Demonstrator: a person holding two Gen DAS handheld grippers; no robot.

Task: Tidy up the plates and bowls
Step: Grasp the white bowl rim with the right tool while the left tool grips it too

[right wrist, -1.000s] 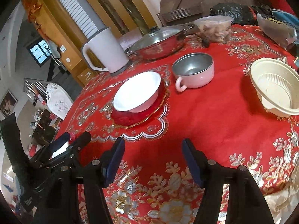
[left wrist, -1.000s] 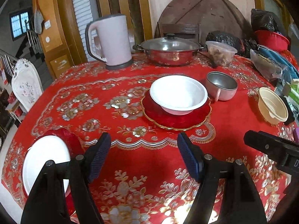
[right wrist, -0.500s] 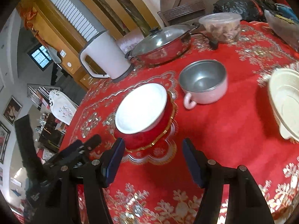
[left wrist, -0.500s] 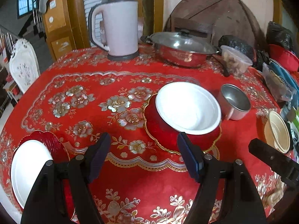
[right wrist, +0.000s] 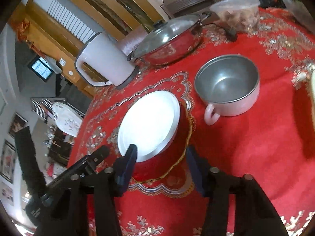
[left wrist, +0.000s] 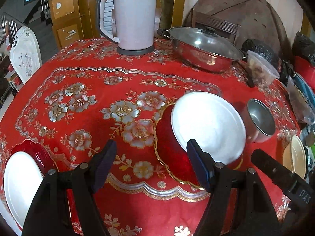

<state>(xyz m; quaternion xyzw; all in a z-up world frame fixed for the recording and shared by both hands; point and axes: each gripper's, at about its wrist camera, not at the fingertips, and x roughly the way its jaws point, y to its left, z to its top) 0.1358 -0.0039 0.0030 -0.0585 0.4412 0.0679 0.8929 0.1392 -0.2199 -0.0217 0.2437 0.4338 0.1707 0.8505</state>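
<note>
- White bowl (right wrist: 148, 124) sits in a red gold-rimmed plate (right wrist: 177, 157) near the middle of the table (left wrist: 98, 74), which is covered by a red flowered cloth.
- In the right wrist view the right gripper (right wrist: 161, 169) has its jaws spread wide and empty, straddling the near edge of the red plate; the left pad overlaps the bowl's near rim in the picture, though contact cannot be confirmed.
- The bowl lies directly ahead of the right jaws and slightly to their left, so the right hand looks the nearer one, well placed to close on the near rim.
- The left gripper (left wrist: 151, 165) is also wide open with nothing in it; the bowl and plate lie ahead and to its right, by its right pad.
- A second white plate (left wrist: 19, 182) rests on another red plate (left wrist: 37, 153) at the table's near-left edge, well apart from the first pair.
- Just right of the bowl stands a pink-sided steel cup (right wrist: 228, 86); a cream bowl (left wrist: 295, 157) lies further right.
- At the back stand a pale kettle (left wrist: 128, 17), a lidded steel pot (left wrist: 202, 49) and a plastic food tub (left wrist: 259, 68).
</note>
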